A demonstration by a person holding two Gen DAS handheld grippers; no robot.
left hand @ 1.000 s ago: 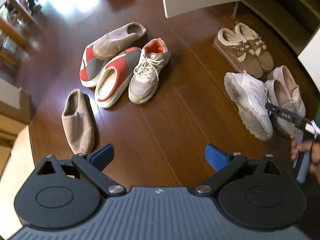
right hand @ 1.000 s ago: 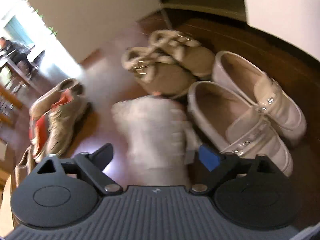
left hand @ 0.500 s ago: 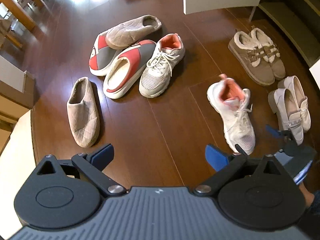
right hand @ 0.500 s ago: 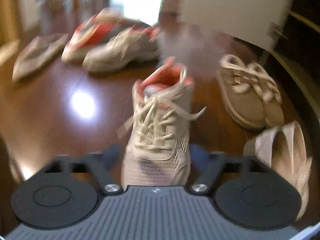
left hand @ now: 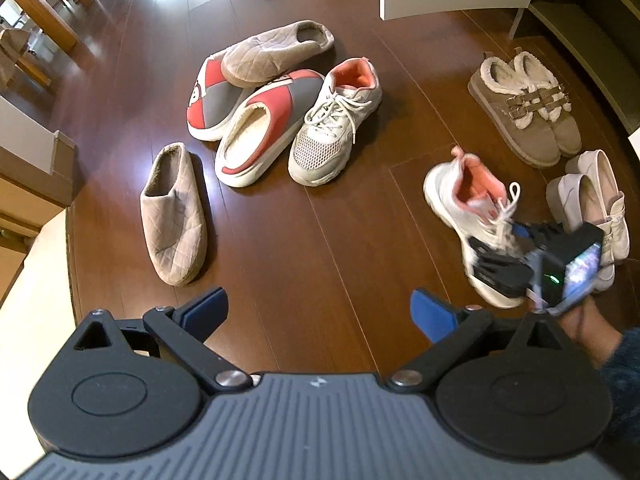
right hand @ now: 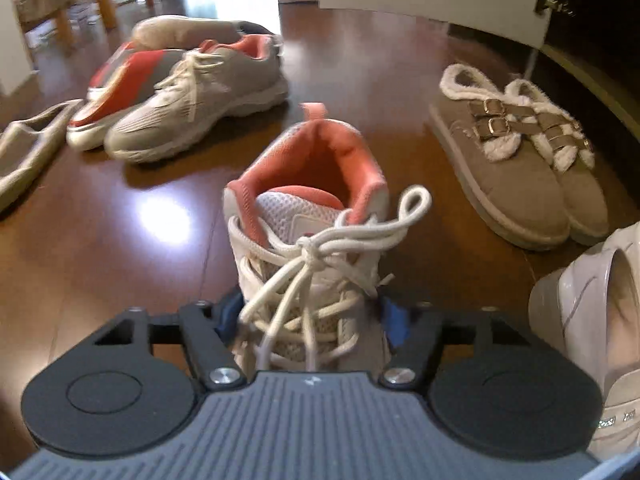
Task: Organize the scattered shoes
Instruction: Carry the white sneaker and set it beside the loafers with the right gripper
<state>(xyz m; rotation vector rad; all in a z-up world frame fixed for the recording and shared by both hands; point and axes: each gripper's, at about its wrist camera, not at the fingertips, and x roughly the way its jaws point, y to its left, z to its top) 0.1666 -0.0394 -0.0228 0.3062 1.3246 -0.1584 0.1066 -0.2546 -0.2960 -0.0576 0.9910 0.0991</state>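
R gripper [right hand: 310, 316] closing on white sneaker [right hand: 308, 240], L gripper [left hand: 320, 308] open

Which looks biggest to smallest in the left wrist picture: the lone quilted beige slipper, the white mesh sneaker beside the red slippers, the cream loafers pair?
1. Lone quilted beige slipper and white mesh sneaker: alike, unsure, since the slipper lies nearer the camera.
2. Cream loafers pair: smallest, partly hidden.
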